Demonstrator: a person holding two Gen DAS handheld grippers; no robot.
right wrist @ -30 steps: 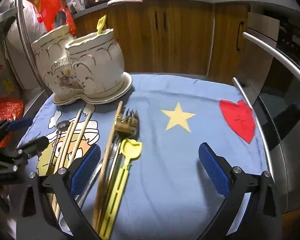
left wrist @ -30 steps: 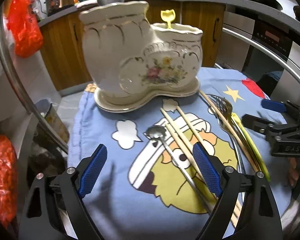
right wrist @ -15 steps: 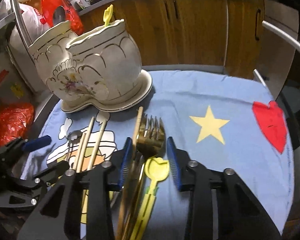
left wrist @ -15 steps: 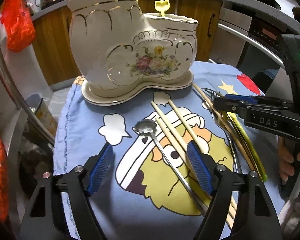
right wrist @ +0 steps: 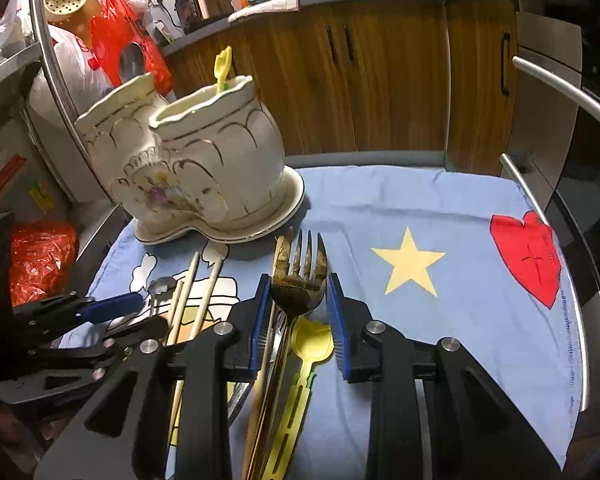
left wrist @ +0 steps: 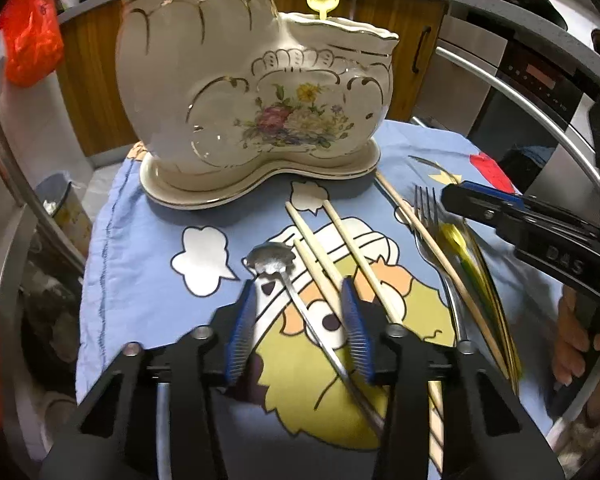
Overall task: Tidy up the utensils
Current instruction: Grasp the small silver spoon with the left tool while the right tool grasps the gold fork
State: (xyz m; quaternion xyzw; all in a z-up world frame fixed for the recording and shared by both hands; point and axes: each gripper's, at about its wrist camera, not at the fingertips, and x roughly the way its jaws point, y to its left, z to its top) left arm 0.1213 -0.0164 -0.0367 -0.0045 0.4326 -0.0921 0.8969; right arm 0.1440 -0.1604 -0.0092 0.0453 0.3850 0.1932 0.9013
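Observation:
A cream boot-shaped ceramic holder (left wrist: 252, 92) stands on its saucer at the back of the blue cloth (left wrist: 140, 248), with a yellow utensil (left wrist: 322, 0) in it; it also shows in the right wrist view (right wrist: 196, 160). My left gripper (left wrist: 298, 328) is half closed, its pads either side of a small metal spoon (left wrist: 272, 260) and a wooden chopstick (left wrist: 316, 260), not touching. My right gripper (right wrist: 298, 320) is half closed around a metal fork (right wrist: 300, 276), above a yellow spoon (right wrist: 310, 340) and a chopstick.
More chopsticks (left wrist: 360, 252) lie on the cloth between the two grippers. Wooden cabinets (right wrist: 380, 80) and an oven (left wrist: 540, 80) stand behind. A curved metal rail (right wrist: 560, 80) rims the table. Red plastic bags (right wrist: 40, 256) hang at the left.
Both grippers have moved forward and down over the utensils, and their jaws have narrowed from wide open. The left now straddles the small spoon, the right straddles the fork.

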